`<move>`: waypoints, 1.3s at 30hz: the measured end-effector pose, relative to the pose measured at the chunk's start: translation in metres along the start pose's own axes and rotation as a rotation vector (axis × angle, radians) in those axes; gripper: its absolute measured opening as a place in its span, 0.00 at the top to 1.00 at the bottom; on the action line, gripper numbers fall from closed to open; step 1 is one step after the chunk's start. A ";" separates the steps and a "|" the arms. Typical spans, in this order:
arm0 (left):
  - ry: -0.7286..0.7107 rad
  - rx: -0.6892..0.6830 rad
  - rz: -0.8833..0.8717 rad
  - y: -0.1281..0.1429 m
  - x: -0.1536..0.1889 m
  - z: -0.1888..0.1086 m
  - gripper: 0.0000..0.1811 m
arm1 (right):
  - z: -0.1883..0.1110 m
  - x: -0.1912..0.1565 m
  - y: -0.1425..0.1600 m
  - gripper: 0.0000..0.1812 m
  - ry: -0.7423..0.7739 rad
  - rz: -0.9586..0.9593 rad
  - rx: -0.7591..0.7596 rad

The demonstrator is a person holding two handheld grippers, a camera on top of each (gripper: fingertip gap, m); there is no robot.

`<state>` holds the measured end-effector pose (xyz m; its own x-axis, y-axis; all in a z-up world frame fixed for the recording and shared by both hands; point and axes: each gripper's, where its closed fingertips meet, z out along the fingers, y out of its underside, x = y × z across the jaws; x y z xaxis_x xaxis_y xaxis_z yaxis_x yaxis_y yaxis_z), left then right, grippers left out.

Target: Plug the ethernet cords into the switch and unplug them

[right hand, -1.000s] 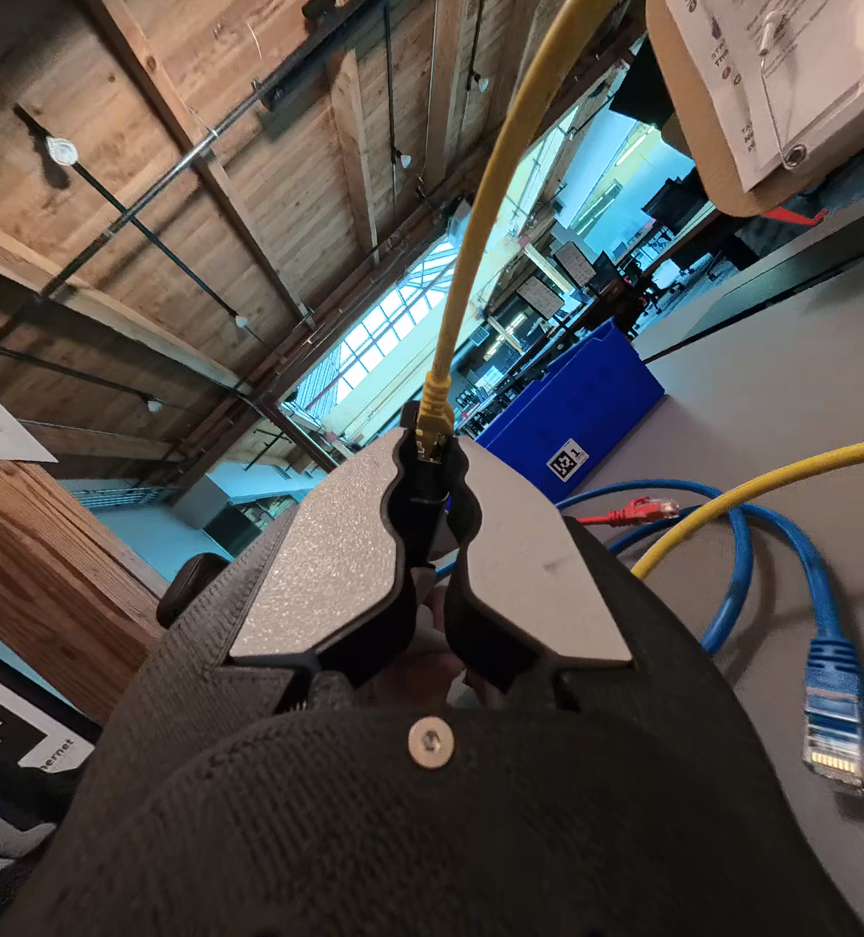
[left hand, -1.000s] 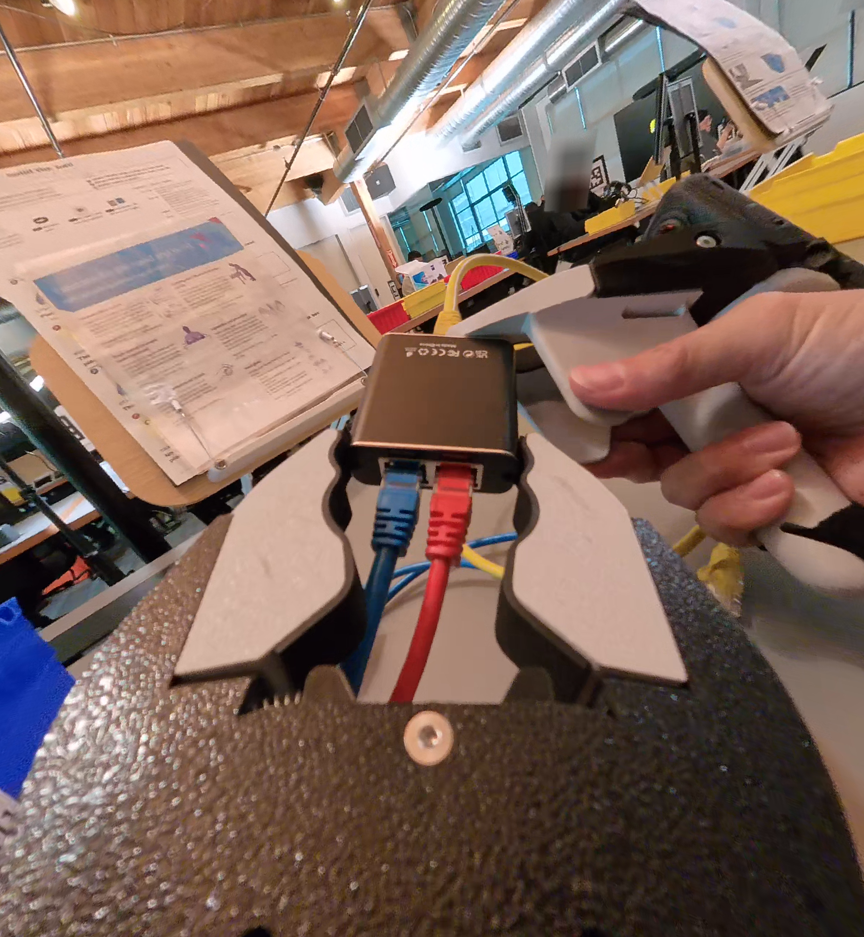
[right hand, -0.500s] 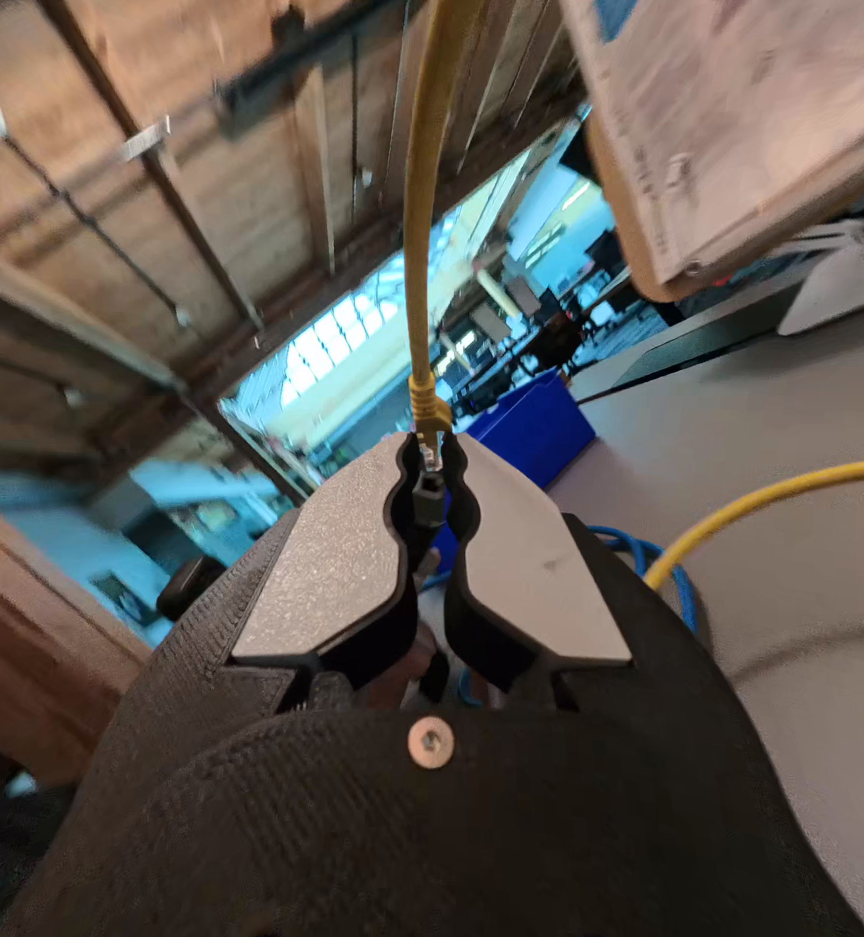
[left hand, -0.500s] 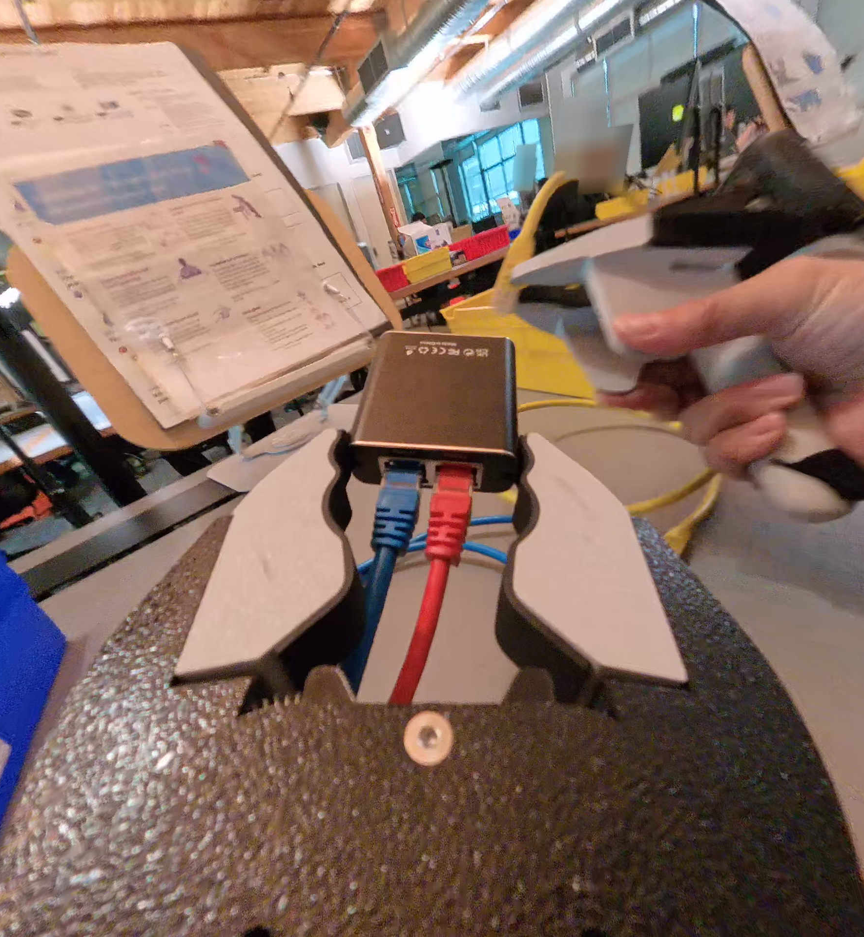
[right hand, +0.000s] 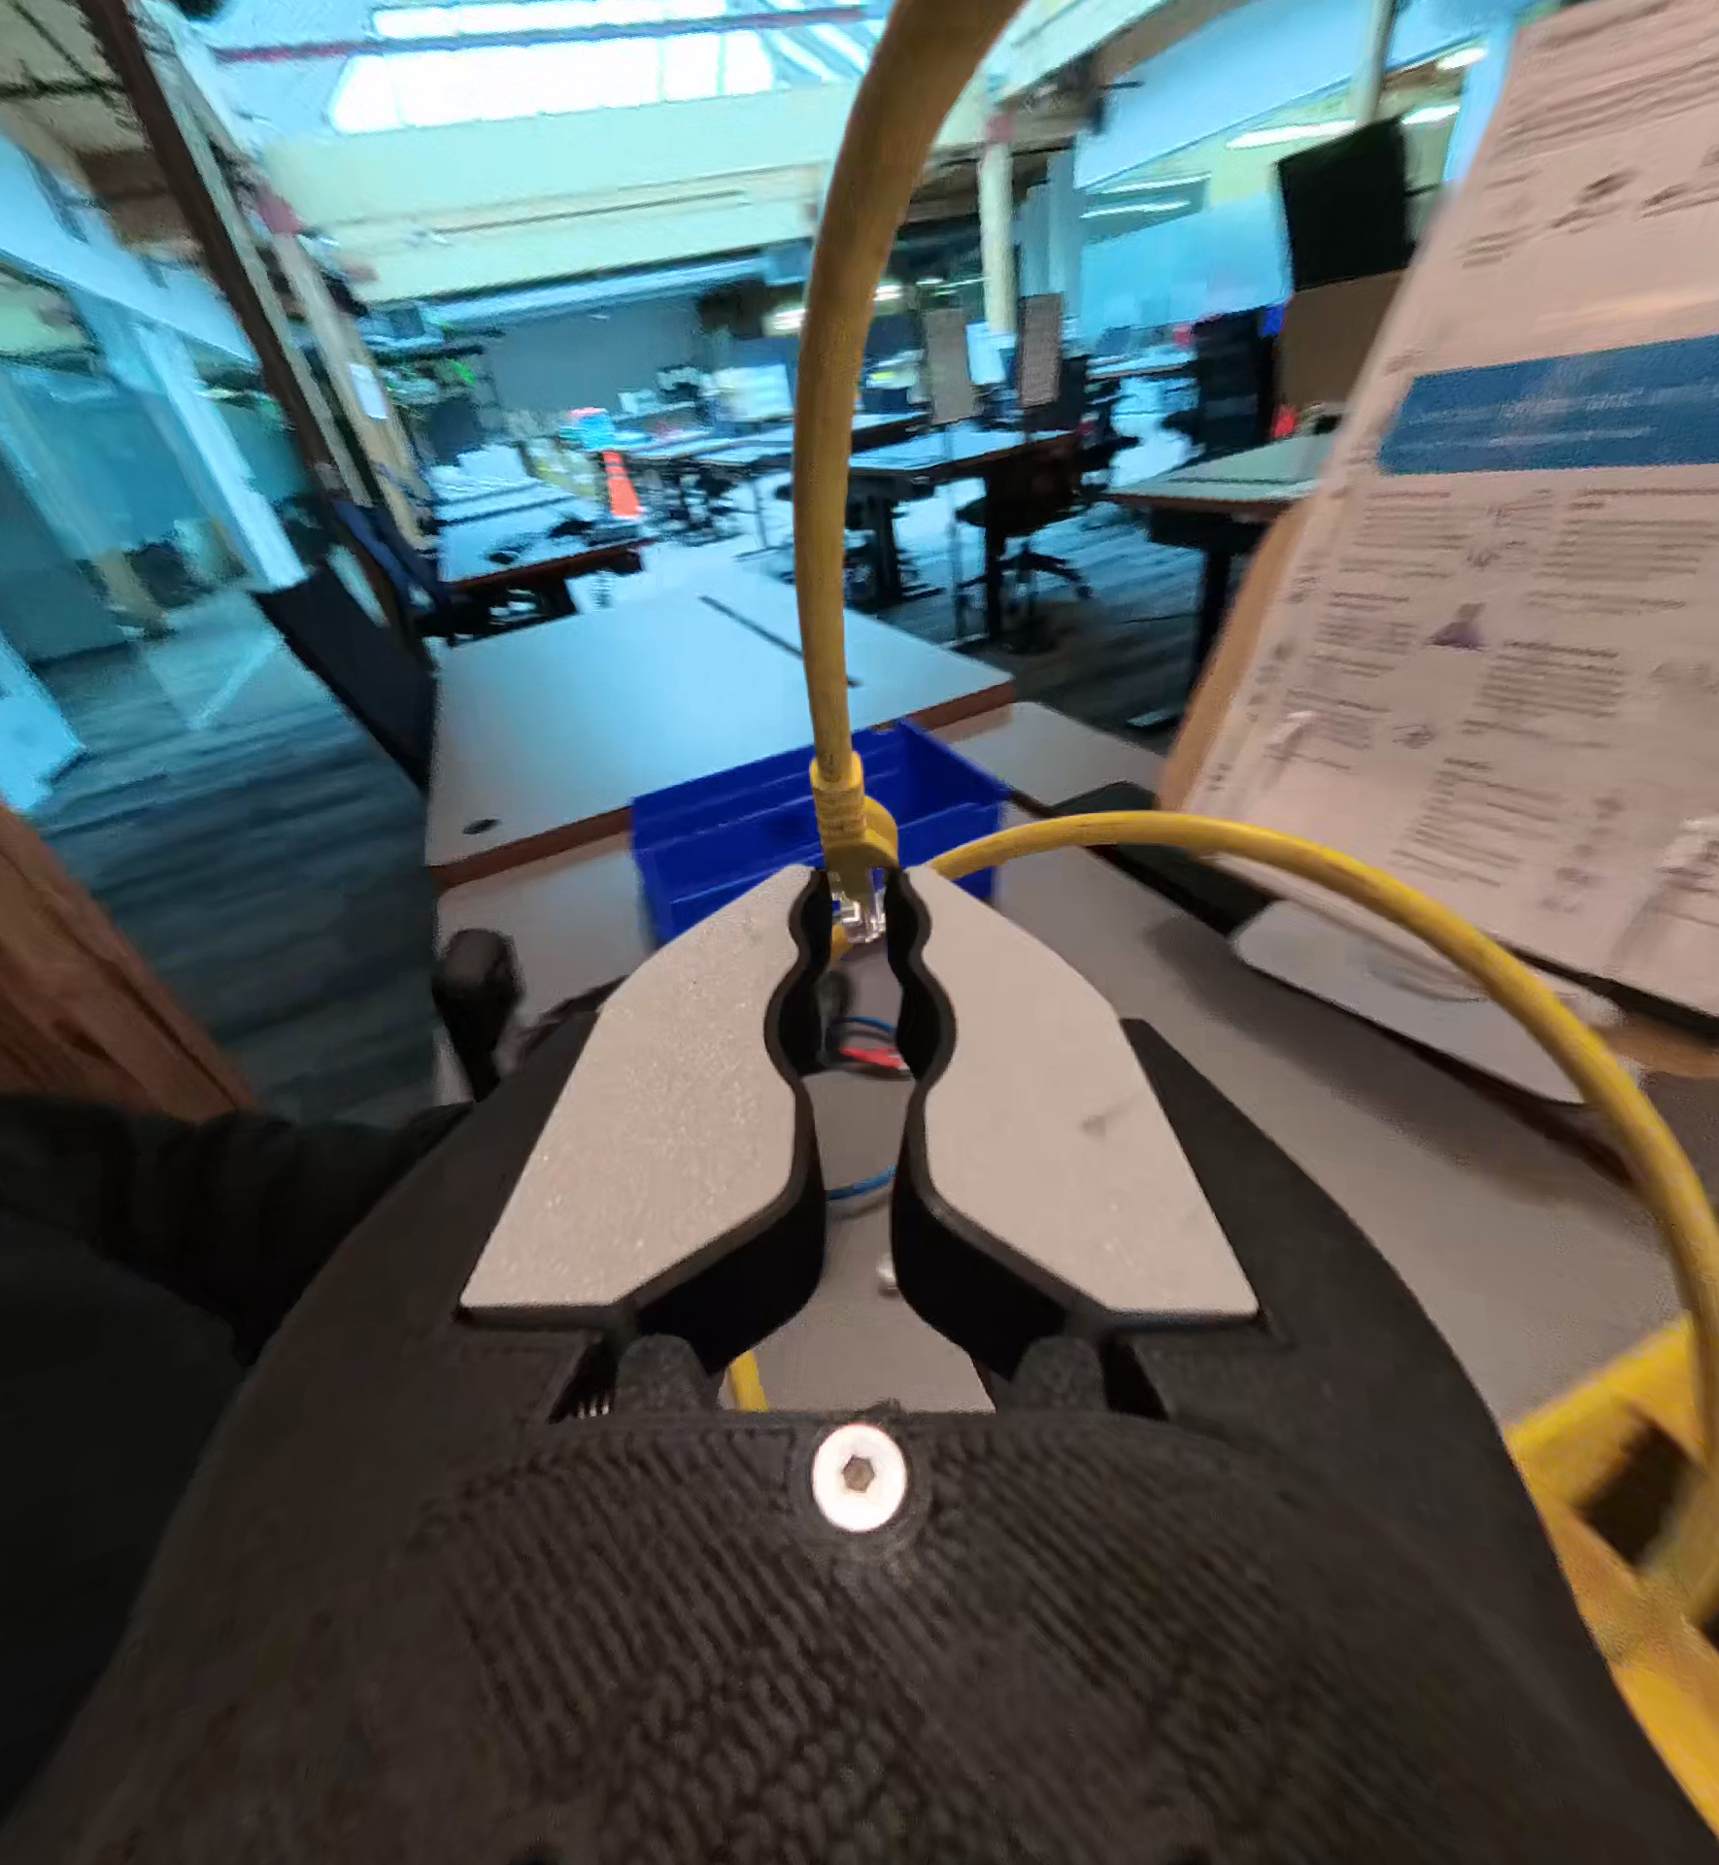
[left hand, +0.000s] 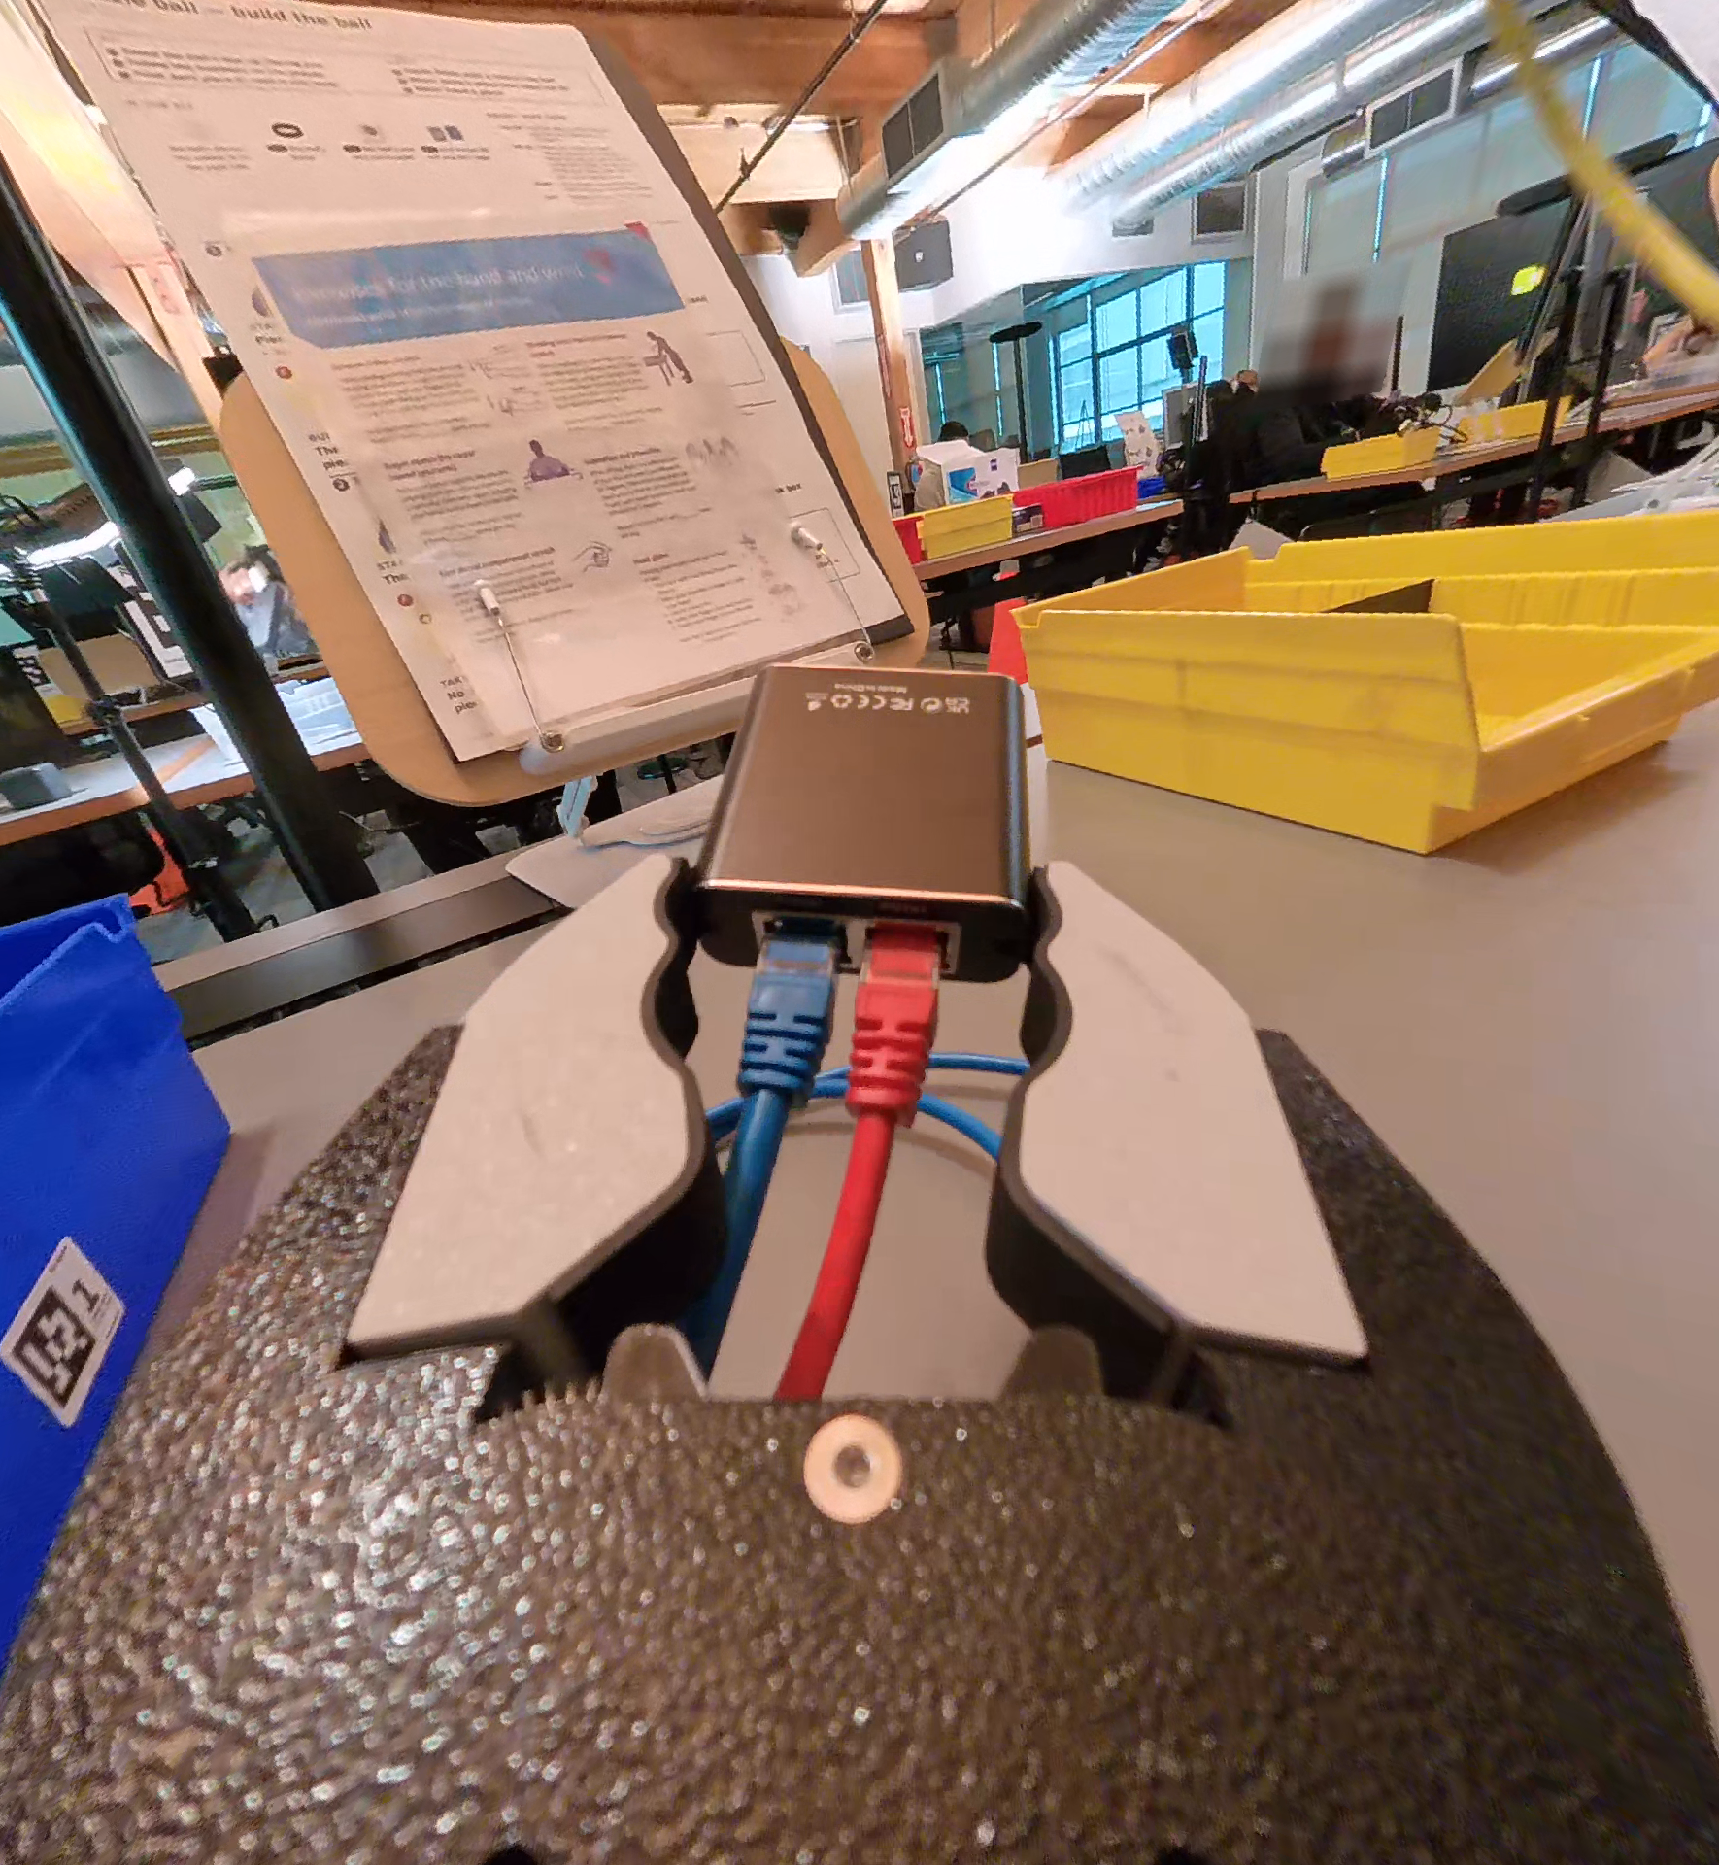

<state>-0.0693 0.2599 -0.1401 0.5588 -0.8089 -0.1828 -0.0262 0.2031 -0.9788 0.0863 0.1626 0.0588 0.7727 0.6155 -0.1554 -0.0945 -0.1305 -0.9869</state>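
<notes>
Between the 2 grey fingers of the left gripper [left hand: 861, 908], a small dark metal rectangular switch [left hand: 866, 797] is pinched at its port end and held above the grey tabletop [left hand: 1441, 1060]. 2 ports are occupied: a blue ethernet cord [left hand: 785, 1019] is plugged in on the left and a red ethernet cord [left hand: 891, 1029] just beside it on the right, both trailing back under the gripper. A blue plastic bin [left hand: 38, 1211] is seen at the left, a shallow yellow plastic bin [left hand: 1390, 686] well off to the right, and a tilted wooden board with a printed sheet [left hand: 492, 404] behind the switch.

At the tips of the right gripper [right hand: 857, 908], the clear plug of a yellow ethernet cord [right hand: 820, 454] is clamped, the cord arching upward and another stretch looping to the right.
</notes>
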 end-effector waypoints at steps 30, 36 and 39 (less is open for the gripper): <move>0.513 -0.117 -0.059 0.012 0.055 -0.005 0.66 | -0.093 0.108 0.154 0.49 0.362 -0.130 -0.653; 0.857 -0.256 0.053 0.021 0.094 -0.032 0.66 | 0.018 -0.038 0.191 0.46 -0.063 -0.473 -0.482; 0.943 -0.278 0.108 0.018 0.105 -0.044 0.66 | 0.053 -0.070 0.220 0.48 -0.190 -0.444 -0.492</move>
<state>-0.0473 0.1544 -0.1813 -0.3444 -0.9263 -0.1529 -0.2989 0.2626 -0.9174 -0.0218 0.1316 -0.1501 0.5447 0.8120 0.2098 0.5360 -0.1446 -0.8318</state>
